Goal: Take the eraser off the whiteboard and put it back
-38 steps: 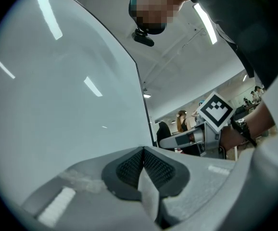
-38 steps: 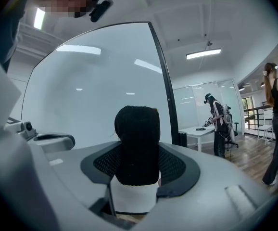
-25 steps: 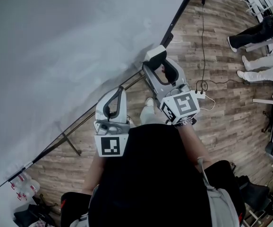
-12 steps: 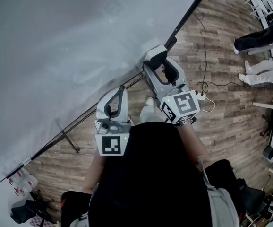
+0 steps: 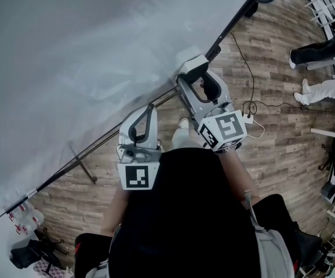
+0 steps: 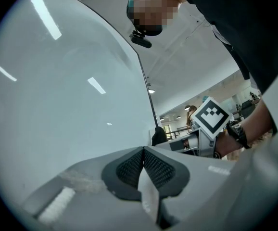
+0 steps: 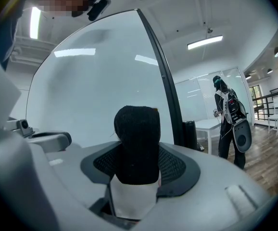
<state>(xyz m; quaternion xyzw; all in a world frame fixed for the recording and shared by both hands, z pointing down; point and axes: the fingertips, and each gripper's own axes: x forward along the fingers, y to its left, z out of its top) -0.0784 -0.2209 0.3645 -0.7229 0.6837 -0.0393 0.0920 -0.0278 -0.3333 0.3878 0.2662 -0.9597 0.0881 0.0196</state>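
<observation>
While our right hand-held gripper (image 7: 138,163) clamps its jaws on the eraser (image 7: 138,138), black felt end pointing outward, we see in the head view that the eraser sits at the lower edge of the whiteboard (image 7: 91,90), about 1 o'clock from our left hand-held gripper (image 6: 143,165). That left one has its jaws pressed together with nothing between them. Whether the eraser touches the whiteboard, we cannot tell.
</observation>
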